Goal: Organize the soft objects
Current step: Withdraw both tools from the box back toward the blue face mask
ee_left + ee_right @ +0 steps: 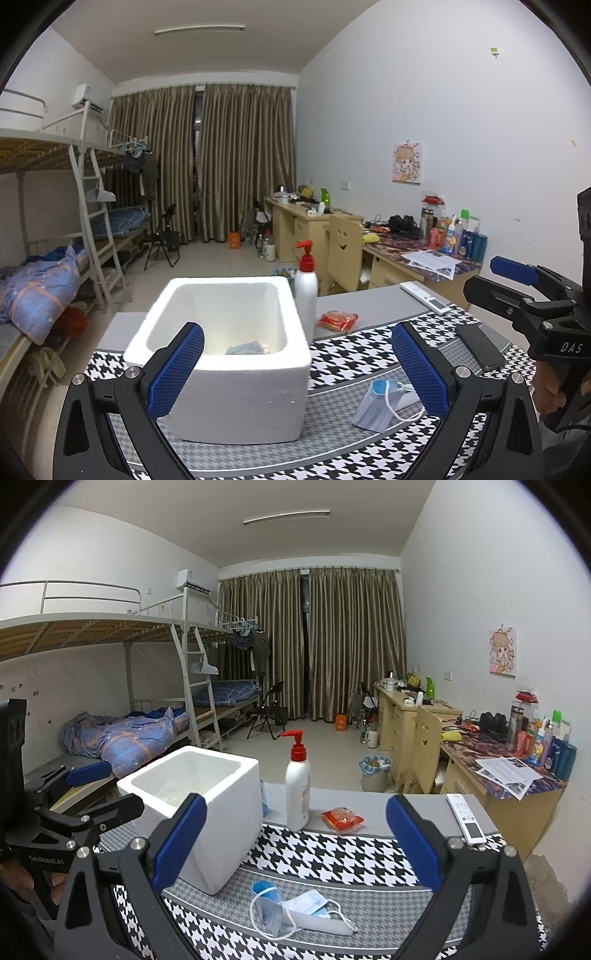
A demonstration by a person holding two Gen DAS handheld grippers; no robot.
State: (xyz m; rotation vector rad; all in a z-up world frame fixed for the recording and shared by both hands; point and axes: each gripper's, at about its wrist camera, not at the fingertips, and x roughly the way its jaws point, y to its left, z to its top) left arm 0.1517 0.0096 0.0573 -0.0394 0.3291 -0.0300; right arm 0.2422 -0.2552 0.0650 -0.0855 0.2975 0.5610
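Both wrist cameras sit low and close over the houndstooth table [351,354], facing the curtains [332,642]. The left looks into the foam box [221,332]; the right views it from the right, and both share the face mask [295,908].

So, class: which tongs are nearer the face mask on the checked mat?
Right, as best these views show. The right tongs hang open directly over the face mask; the left tongs are open further left, facing the white foam box.
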